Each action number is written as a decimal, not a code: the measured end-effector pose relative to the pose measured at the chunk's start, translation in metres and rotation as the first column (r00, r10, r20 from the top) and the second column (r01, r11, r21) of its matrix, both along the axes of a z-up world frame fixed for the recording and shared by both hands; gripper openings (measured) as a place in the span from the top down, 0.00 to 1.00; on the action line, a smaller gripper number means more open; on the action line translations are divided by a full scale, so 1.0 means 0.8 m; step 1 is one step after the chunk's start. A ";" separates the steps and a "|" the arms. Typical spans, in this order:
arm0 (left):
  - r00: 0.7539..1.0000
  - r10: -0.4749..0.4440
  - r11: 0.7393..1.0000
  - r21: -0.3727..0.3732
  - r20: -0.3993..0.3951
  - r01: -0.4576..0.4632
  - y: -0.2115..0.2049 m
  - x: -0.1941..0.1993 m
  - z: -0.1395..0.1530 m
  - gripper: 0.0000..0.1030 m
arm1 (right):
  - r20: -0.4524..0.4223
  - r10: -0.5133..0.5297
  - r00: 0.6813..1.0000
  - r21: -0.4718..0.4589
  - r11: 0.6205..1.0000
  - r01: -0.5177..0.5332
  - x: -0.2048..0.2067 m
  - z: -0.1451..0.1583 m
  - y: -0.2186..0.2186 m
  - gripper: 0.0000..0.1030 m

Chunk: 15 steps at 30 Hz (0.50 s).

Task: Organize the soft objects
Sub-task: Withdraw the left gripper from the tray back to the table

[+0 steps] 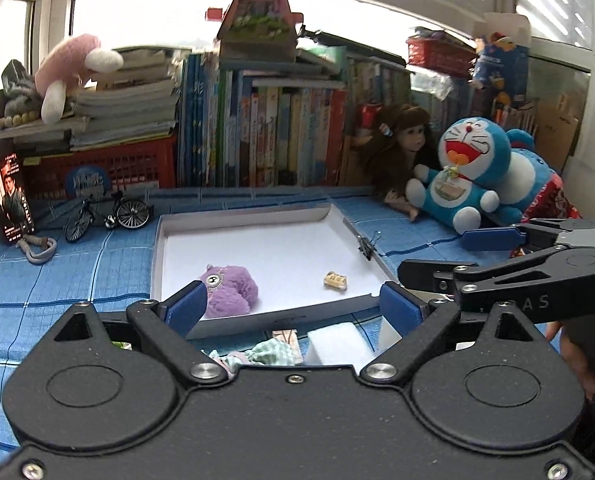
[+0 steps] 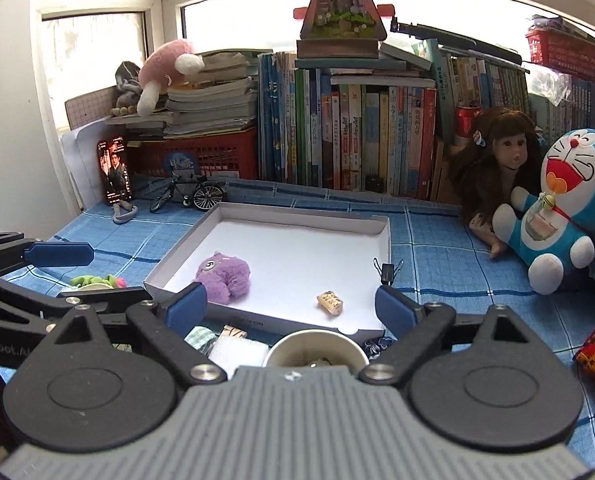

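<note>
A shallow white box lid (image 1: 165, 248) (image 2: 383, 240) lies on the blue checked cloth. In it lie a purple plush toy (image 1: 229, 290) (image 2: 225, 276) and a small yellowish soft piece (image 1: 335, 280) (image 2: 330, 302). My left gripper (image 1: 293, 308) is open and empty above the box's near edge. My right gripper (image 2: 291, 306) is open and empty, also at the near edge. Below them lie a white sponge block (image 1: 337, 344) (image 2: 239, 352), a green checked cloth (image 1: 273, 352) (image 2: 199, 338), and a green plush (image 2: 93, 280).
A paper cup (image 2: 317, 346) stands under my right gripper. A Doraemon plush (image 1: 469, 172) (image 2: 565, 208) and a doll (image 1: 401, 148) (image 2: 501, 156) sit at the right. Books (image 1: 265, 128), a red basket (image 1: 109, 168), a model bicycle (image 1: 105, 216) and a binder clip (image 2: 387, 272) line the area.
</note>
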State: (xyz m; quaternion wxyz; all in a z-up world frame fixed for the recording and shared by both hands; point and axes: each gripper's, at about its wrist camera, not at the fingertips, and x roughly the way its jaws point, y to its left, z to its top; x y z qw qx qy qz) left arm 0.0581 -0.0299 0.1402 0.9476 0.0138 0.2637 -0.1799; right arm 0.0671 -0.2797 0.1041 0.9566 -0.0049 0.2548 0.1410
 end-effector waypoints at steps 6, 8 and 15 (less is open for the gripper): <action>1.000 0.005 0.999 -0.037 0.030 -0.004 0.001 -0.030 -0.020 0.08 | 0.091 -0.003 0.996 -0.054 0.999 0.008 -0.028 -0.013 0.000 0.02; 0.999 0.007 0.999 -0.044 0.038 -0.005 0.002 -0.039 -0.029 0.08 | 0.117 0.000 0.993 -0.076 0.997 0.009 -0.037 -0.018 0.002 0.01; 0.999 0.032 0.998 -0.064 0.043 -0.030 0.003 -0.070 -0.064 0.07 | 0.199 0.013 0.980 -0.125 0.992 0.012 -0.070 -0.045 0.004 0.01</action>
